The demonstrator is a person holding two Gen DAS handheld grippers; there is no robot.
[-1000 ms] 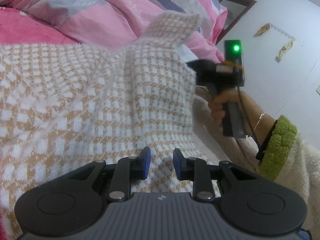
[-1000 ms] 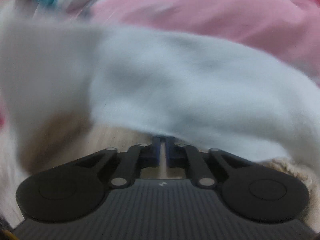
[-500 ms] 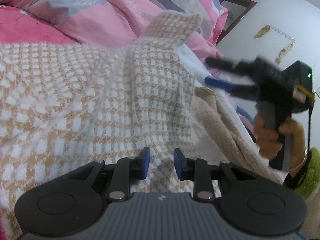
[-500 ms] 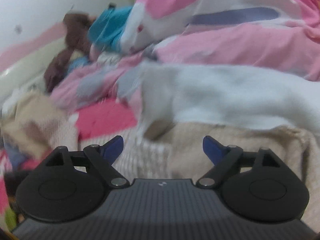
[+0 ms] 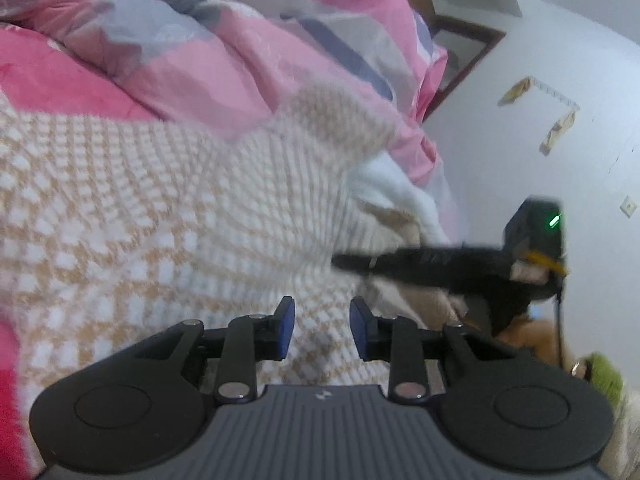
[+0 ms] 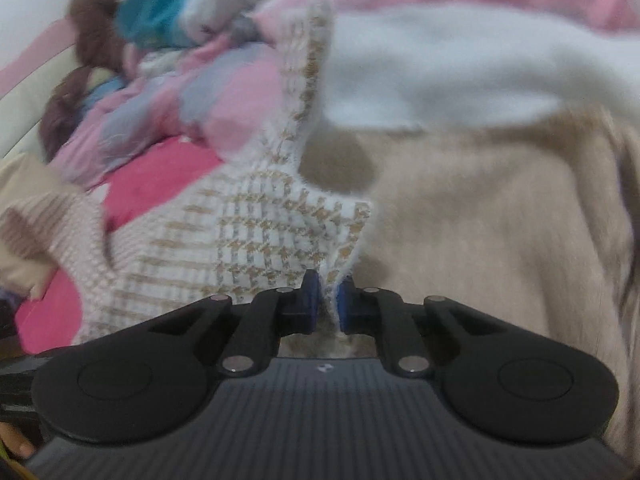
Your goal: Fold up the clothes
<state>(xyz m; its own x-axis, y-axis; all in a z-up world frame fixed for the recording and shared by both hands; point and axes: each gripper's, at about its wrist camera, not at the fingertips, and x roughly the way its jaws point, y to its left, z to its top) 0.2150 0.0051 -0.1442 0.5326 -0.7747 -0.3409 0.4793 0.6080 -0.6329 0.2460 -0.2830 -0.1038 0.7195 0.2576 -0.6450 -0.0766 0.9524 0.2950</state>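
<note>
A tan-and-white houndstooth knit garment (image 5: 152, 216) lies spread over a bed, in front of a rumpled pink-and-grey quilt (image 5: 224, 52) and a bright pink sheet (image 5: 60, 84). The left gripper (image 5: 322, 330) hovers low over the knit with its blue-padded fingers parted by a modest gap, holding nothing. The right gripper (image 6: 325, 305) has its blue pads (image 6: 310, 304) pressed nearly together on a raised edge of the same houndstooth garment, which stands up between them; a beige garment (image 6: 500, 216) lies just beside it to the right, and a white cloth (image 6: 440, 68) lies behind. In the left wrist view the right gripper appears from the side, blurred, with a green indicator light (image 5: 555, 222) lit on its housing. A small emblem (image 6: 323, 368) marks each gripper body; no lettering on it can be read. No legible labels appear elsewhere.
</note>
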